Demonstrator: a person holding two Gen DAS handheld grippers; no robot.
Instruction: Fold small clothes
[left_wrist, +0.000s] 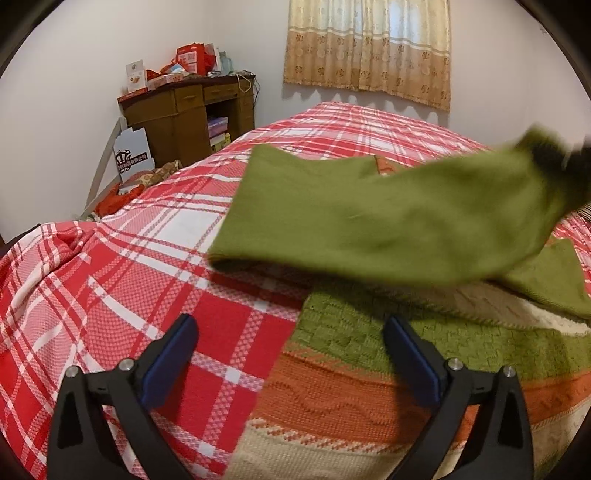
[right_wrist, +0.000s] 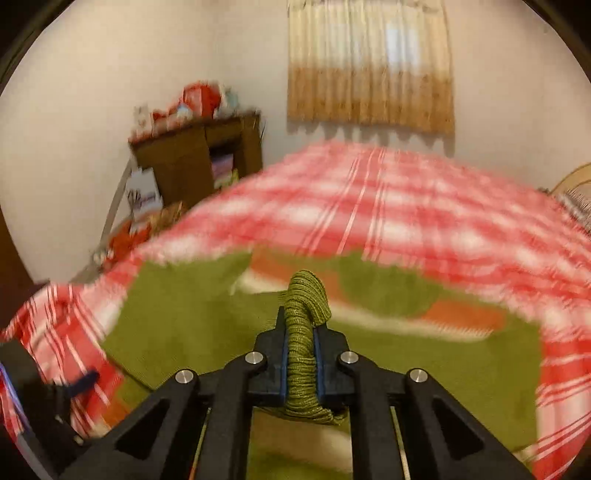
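The right gripper (right_wrist: 300, 354), fingers clenched on the green sleeve (left_wrist: 388, 221), holds it across the sweater (left_wrist: 369, 369) on the bed (left_wrist: 147, 258); the near-left left gripper (left_wrist: 291, 354) stands released.

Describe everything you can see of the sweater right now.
The sweater is a knit with olive green, orange and cream bands and a textured weave, lying on the red plaid bedspread. One plain green sleeve is lifted and stretched across the body. The right gripper is shut on a bunched fold of its green knit. The left gripper hangs open over the sweater's left edge, with nothing pinched between its pads. The collar is not clearly visible.
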